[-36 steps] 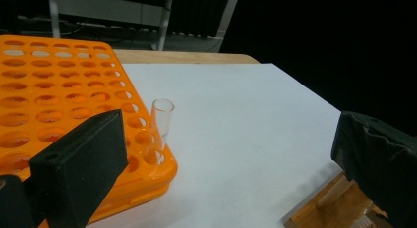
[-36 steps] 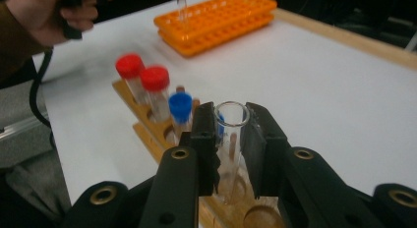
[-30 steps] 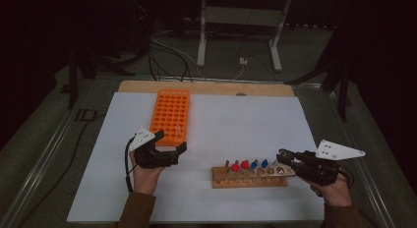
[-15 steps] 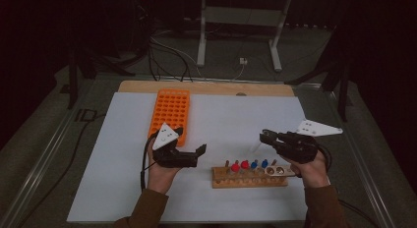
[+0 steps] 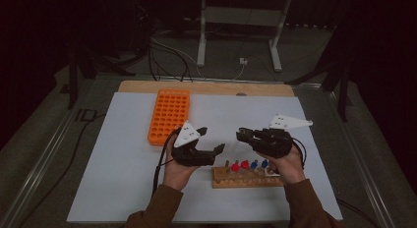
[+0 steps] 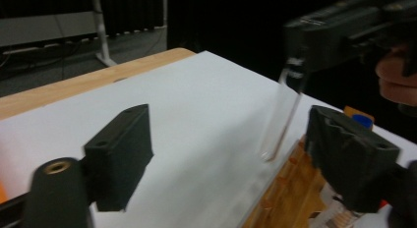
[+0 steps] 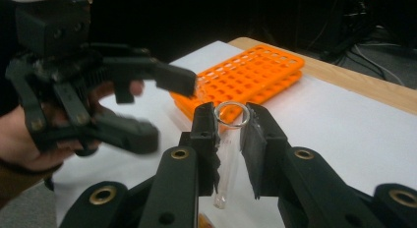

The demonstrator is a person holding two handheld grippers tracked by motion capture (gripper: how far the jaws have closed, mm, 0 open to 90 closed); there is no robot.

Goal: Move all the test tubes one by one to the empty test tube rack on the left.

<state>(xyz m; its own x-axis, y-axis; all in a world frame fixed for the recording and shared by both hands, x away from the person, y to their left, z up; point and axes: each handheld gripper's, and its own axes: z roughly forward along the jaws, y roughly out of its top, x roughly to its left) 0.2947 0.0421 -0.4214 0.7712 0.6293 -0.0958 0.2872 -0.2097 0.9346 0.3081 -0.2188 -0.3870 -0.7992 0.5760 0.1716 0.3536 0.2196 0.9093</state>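
My right gripper [image 5: 240, 135] is shut on a clear, empty glass test tube [image 7: 227, 154], which it holds upright near the rim above the white mat. The left gripper [image 5: 212, 139] faces it from the left, a short way off. Its jaws have just been closing. In the left gripper view the tube [image 6: 282, 115] hangs in the gap between them, nearer the right jaw, and neither pad presses on it. Just below both hands lies a wooden rack [image 5: 246, 181] with red-capped [image 5: 236, 166] and blue-capped tubes [image 5: 254, 164].
An orange grid rack [image 5: 169, 115] lies on the mat's far left part, behind the left gripper. The white mat [image 5: 123, 179] covers most of the table, with a wooden strip [image 5: 147, 85] along its far edge. Cables and a metal stand lie on the floor beyond.
Both hands have come together over the mat's middle: the left moved right, away from the orange rack, and the right moved left from the wooden rack's right end. The left jaws stand narrower.
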